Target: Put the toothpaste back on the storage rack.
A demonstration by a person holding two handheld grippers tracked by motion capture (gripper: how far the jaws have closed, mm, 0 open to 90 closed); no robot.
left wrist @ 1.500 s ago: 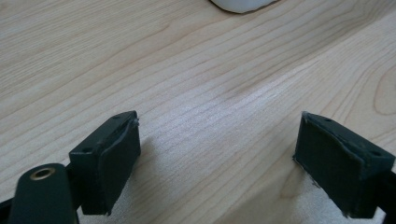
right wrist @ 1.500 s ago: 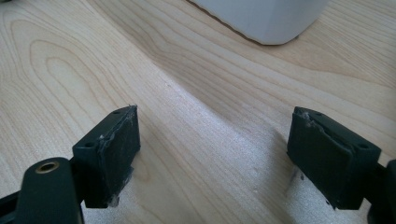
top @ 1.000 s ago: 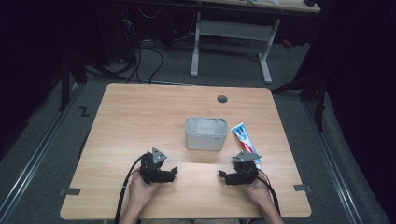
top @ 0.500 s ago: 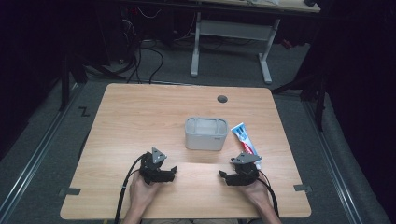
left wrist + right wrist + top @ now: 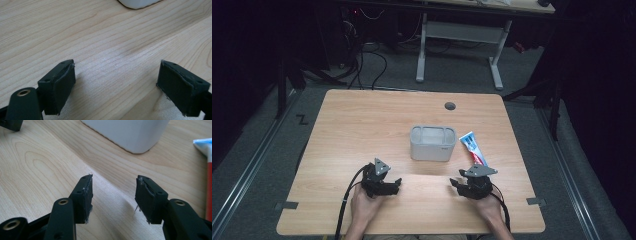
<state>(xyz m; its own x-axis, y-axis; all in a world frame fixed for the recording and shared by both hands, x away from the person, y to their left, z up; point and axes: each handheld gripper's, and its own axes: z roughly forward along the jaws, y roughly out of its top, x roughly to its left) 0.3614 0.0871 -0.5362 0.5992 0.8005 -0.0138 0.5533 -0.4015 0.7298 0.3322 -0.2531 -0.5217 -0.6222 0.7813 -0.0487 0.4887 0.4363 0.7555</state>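
Wooden worktop (image 5: 362, 125), rectangular, pale grain, small dark round grommet (image 5: 450, 106) near far edge, right of centre. Grey rounded-rectangle container (image 5: 432, 143) upright about mid-worktop, slightly right of centre, open top, interior not readable. Toothpaste tube (image 5: 473, 148) flat on worktop just beside container's right side, white, blue and red, angled toward right edge; touching container or not, cannot tell.

Left hand-held gripper (image 5: 397, 186) near front edge, left of centre, held in left hand (image 5: 364, 207), jaws pointing right across worktop, cable trailing off front edge. Jaws wide apart in left gripper view, bare wood between, nothing held, corner of container (image 5: 138, 3) at top of that view.

Right hand-held gripper (image 5: 455, 182) near front edge, right of centre, held in right hand (image 5: 488, 206), well apart from left one. Jaws just been closing, now partly apart with a gap, nothing between them but bare worktop, pads pressing on nothing. Container (image 5: 130, 133) ahead of right jaws in right gripper view, tube (image 5: 207, 157) at right margin, both clear of jaws. Tube nearer right hand-held gripper than left.
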